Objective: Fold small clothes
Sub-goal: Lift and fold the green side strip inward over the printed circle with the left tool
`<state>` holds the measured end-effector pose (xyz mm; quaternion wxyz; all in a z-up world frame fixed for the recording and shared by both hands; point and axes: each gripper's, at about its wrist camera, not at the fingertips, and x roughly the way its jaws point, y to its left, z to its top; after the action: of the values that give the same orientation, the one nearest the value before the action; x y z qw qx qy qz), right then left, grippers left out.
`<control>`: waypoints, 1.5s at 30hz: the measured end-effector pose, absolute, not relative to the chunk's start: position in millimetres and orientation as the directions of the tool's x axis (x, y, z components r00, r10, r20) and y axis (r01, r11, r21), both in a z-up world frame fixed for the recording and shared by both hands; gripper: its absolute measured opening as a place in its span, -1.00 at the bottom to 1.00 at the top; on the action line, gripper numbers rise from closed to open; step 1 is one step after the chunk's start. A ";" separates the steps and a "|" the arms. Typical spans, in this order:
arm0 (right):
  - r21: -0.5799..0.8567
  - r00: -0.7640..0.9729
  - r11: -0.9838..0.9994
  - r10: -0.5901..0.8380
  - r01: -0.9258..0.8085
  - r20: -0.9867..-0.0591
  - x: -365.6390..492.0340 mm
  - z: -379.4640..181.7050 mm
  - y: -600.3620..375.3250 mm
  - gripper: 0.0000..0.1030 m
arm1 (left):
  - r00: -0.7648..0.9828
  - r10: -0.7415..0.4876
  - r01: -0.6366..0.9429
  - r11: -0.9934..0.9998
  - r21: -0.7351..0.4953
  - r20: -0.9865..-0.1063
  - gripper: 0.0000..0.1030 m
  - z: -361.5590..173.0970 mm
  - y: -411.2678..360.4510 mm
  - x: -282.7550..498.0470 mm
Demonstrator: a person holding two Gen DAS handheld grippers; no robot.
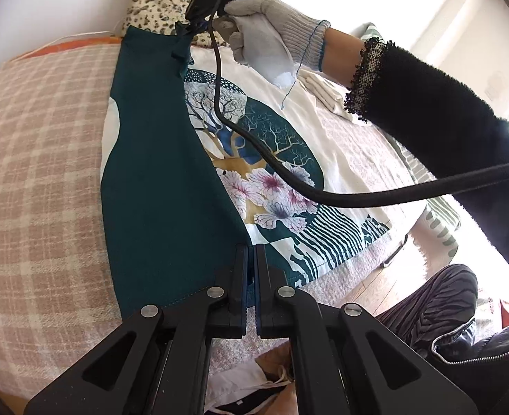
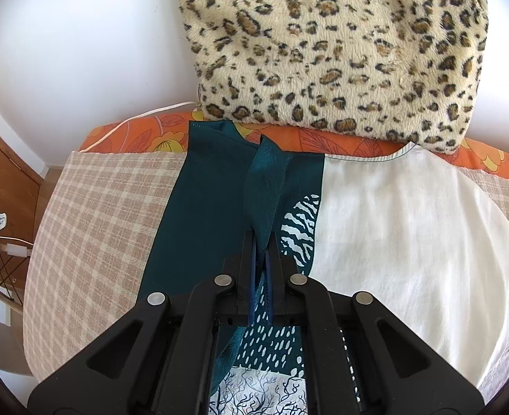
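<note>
A white top with a dark teal panel and a tree-and-flower print lies flat on a pink checked bedcover. My left gripper is shut on the garment's near hem, where the teal fold meets the print. In the left wrist view my right gripper sits at the far end, held by a gloved hand, pinching teal cloth. In the right wrist view the right gripper is shut on a raised fold of teal fabric, with the white part spread to the right.
A leopard-print plush pillow lies just beyond the garment against the white wall. An orange floral sheet edges the bed. A black cable crosses over the print. Folded white cloth lies farther right. Wooden floor and a dark bag sit beside the bed.
</note>
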<state>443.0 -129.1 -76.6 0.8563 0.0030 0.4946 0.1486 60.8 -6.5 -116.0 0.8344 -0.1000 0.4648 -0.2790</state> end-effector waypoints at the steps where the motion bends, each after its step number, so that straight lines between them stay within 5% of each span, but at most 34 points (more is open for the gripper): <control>1: 0.156 0.467 0.957 0.257 -0.244 -0.846 443.3 -78.5 -132.7 -0.90 | 0.407 -0.556 0.374 0.825 -0.423 -0.725 -0.97 -118.5 -10.2 61.3; 26: 0.123 0.459 0.976 0.193 -0.179 -0.867 449.8 -103.7 -163.4 -0.89 | 0.360 -0.553 0.399 0.819 -0.412 -0.752 -0.76 -116.3 -14.4 53.7; 32: 0.155 0.498 0.984 0.178 -0.088 -0.849 447.8 -80.4 -187.5 -0.29 | 0.407 -0.539 0.382 0.834 -0.399 -0.737 -0.76 -104.9 -7.4 56.3; 45: 0.320 0.578 0.935 0.348 -0.155 -0.738 364.5 -7.5 -263.3 -0.26 | 0.474 -0.514 0.331 0.857 -0.396 -0.715 -0.59 -90.2 -2.4 61.5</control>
<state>364.5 -263.3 -7.5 0.8812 0.1106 0.4369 0.1427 61.5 -2.4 -90.2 0.8525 -0.1015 0.4490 -0.2478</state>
